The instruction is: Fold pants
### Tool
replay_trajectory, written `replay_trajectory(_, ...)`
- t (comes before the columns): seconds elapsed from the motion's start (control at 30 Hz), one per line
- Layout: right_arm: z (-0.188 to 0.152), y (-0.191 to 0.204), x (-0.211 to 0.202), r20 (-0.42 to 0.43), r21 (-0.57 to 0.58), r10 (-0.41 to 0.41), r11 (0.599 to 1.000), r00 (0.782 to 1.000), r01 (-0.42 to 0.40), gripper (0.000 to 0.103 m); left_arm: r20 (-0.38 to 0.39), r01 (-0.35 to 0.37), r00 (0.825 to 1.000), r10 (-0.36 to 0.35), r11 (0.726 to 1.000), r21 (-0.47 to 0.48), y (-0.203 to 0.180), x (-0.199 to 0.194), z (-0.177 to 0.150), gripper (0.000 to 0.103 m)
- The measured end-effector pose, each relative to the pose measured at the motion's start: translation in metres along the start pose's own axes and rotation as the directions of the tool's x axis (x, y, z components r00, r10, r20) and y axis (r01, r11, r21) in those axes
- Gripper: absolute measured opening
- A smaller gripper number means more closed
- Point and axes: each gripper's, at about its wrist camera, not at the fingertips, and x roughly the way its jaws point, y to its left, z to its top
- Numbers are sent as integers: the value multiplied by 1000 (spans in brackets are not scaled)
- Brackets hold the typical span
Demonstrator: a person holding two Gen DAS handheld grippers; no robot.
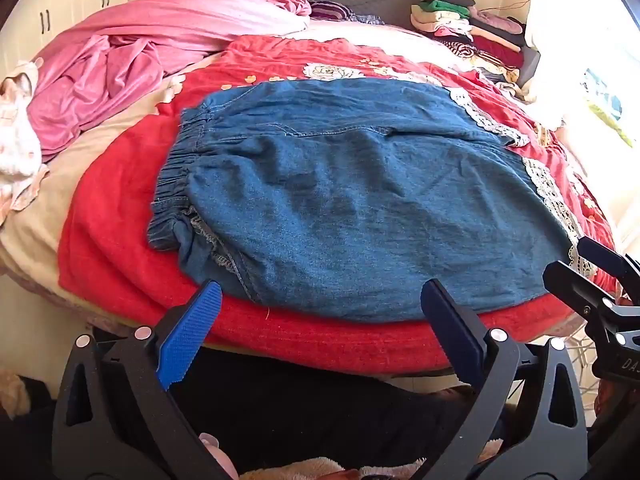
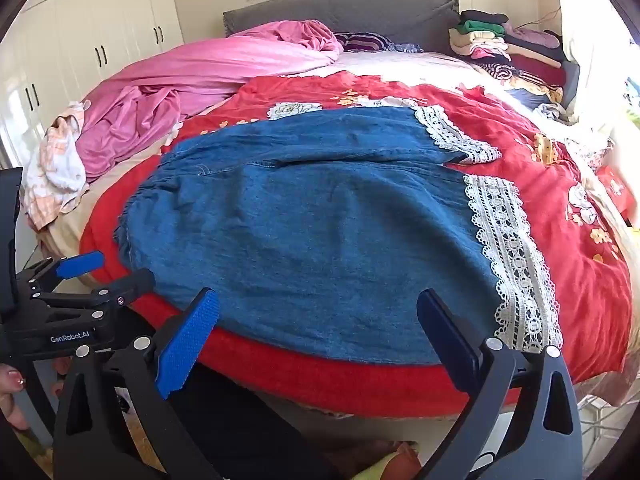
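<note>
Blue denim pants (image 1: 340,200) (image 2: 320,232) lie spread flat on a red floral blanket (image 1: 112,240) (image 2: 560,184), elastic waistband to the left, white lace cuffs (image 2: 508,256) to the right. My left gripper (image 1: 320,300) hovers open above the near edge of the pants, nothing between its blue pads. My right gripper (image 2: 316,308) stands open too, over the near hem beside the lace. Each gripper shows in the other's view: the right one (image 1: 580,264) at the right edge, the left one (image 2: 108,268) at the left edge.
A crumpled pink quilt (image 1: 132,52) (image 2: 192,92) covers the bed's far left. A stack of folded clothes (image 1: 468,24) (image 2: 508,44) sits at the far right by the grey headboard (image 2: 340,12). White wardrobes (image 2: 80,40) line the left wall. A patterned cloth (image 2: 56,168) lies at the left.
</note>
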Motion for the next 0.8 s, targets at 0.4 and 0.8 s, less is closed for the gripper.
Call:
replay_trajectory(0.4,0,6,-2,-3,-24,-10,1000,1000,10,99,9,2,1000,-2,1000,-2,-3,-5,5,94)
replay_trajectory(0.8,0,5,-3,0,-25,-13,1000,1000,13,99,13,4,1000,-4,1000,-4,-5,-11,8,94)
